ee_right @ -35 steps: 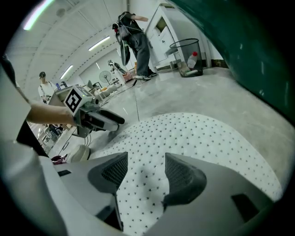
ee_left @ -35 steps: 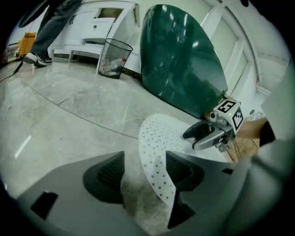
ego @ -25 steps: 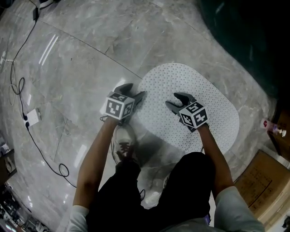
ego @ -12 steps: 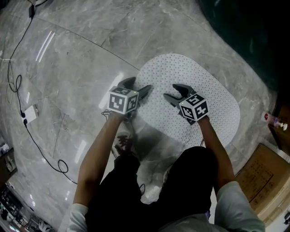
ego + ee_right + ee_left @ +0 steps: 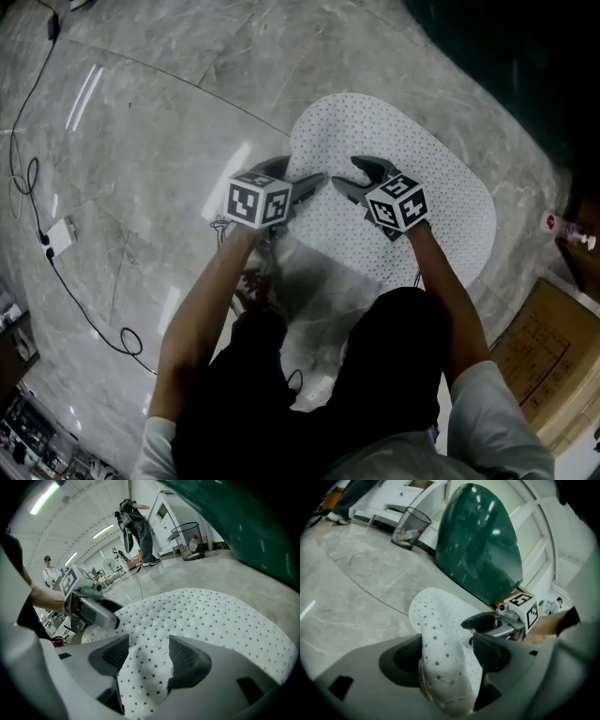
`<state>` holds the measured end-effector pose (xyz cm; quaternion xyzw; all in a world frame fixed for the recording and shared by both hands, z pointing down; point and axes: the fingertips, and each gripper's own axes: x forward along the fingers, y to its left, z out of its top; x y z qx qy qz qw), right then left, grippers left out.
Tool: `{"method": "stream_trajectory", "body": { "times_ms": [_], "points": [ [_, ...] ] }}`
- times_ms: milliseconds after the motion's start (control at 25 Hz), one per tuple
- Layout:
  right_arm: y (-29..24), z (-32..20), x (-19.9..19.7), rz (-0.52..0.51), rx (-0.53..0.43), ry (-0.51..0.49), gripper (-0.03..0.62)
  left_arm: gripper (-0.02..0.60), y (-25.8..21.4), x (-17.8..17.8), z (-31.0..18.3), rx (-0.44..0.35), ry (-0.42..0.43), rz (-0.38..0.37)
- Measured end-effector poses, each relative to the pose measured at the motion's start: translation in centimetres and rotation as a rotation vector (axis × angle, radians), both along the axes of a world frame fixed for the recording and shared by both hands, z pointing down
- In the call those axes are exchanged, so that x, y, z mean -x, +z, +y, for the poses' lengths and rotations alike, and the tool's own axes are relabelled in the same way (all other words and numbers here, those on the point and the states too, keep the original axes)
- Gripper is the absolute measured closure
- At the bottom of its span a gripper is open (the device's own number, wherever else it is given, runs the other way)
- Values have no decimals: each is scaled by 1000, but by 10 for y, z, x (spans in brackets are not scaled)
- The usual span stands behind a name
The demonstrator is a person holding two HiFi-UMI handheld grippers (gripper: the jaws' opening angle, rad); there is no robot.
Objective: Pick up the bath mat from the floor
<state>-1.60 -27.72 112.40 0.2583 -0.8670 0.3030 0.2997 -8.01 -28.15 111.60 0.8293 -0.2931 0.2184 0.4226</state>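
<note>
Grey marble floor fills the head view, glossy, with one thin seam curving across it. One dark green tub-like body fills the top right corner. One white oval mat, dotted all over, lies on the floor just in front of the person, its far end close to the green body. One cardboard box sits at the lower right, apart from the mat. Two bare forearms reach forward and down from a crouch, knees in black below them, one gripper in each hand and a marker cube on top of each. The left gripper is at the mat's near left edge; its jaws are opening, very wide, and the edge rises as a rounded fold between them, filling the gap, with no firm pinch visible. The right gripper is just beside it, over the mat's near part; its jaws are opening too, wide, straddling a low ridge of mat that the pads do not clamp. The two grippers point toward each other, tips near. One black cable loops along the floor's left side. One wire bin stands far off.
</note>
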Motion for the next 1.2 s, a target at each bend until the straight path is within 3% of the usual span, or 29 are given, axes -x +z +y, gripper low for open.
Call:
{"method": "stream_trajectory", "body": {
  "times_ms": [200, 440, 560, 640, 800, 1000, 1200],
  "points": [
    [2, 1, 3, 19, -21, 10, 329, 255, -5, -28, 6, 6, 54, 40],
    [2, 3, 5, 31, -48, 4, 325, 265, -3, -35, -4, 46, 31, 86],
    [2, 4, 5, 26, -49, -7, 319, 385, -2, -48, -9, 59, 73, 103],
    [1, 5, 6, 22, -48, -14, 318, 423, -1, -53, -13, 80, 91, 102],
    [1, 6, 6, 8, -33, -20, 310, 534, 9, -54, -12, 102, 161, 22],
    [-3, 3, 4, -14, -31, 16, 310, 546, 7, -51, -14, 82, 146, 19],
    [-30, 0, -23, -29, -35, 160, 310, 546, -20, -46, -18, 31, 95, 66]
  ]
}}
